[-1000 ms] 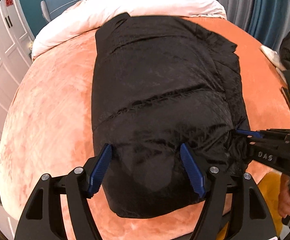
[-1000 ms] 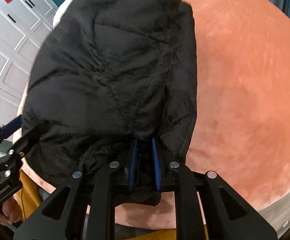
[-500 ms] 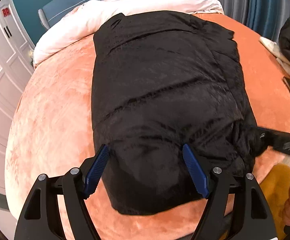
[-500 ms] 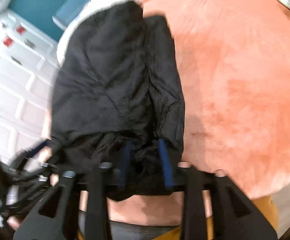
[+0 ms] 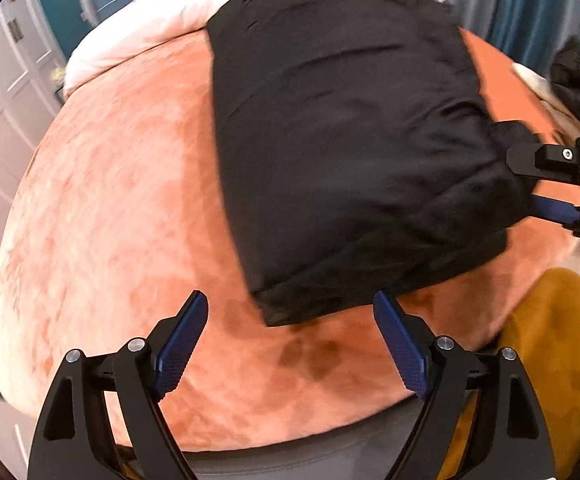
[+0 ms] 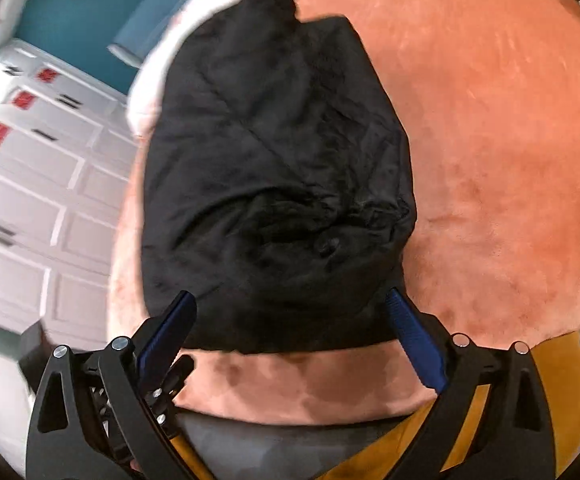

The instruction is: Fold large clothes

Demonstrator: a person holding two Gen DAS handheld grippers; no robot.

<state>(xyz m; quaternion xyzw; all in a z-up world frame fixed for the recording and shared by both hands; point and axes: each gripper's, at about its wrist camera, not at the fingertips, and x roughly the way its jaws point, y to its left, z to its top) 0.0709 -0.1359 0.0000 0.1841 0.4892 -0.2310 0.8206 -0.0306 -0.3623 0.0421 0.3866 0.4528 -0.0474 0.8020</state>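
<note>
As the black puffer jacket [image 5: 346,128] lies folded on the orange blanket [image 5: 122,184], both claws are released.
Right gripper [image 6: 290,320], jaws just opened, straddles its near edge without pinching; left gripper [image 5: 290,336] hangs empty beside it.

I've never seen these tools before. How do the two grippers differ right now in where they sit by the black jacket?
The left gripper hangs over bare orange blanket, just off the black jacket's corner. The right gripper straddles the jacket's near edge. Both stand open, the right's jaws having just opened.

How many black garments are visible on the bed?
2. One black jacket lies folded on the orange blanket in the middle; another dark garment sits at the right edge, partly cut off. More may be hidden.
</note>
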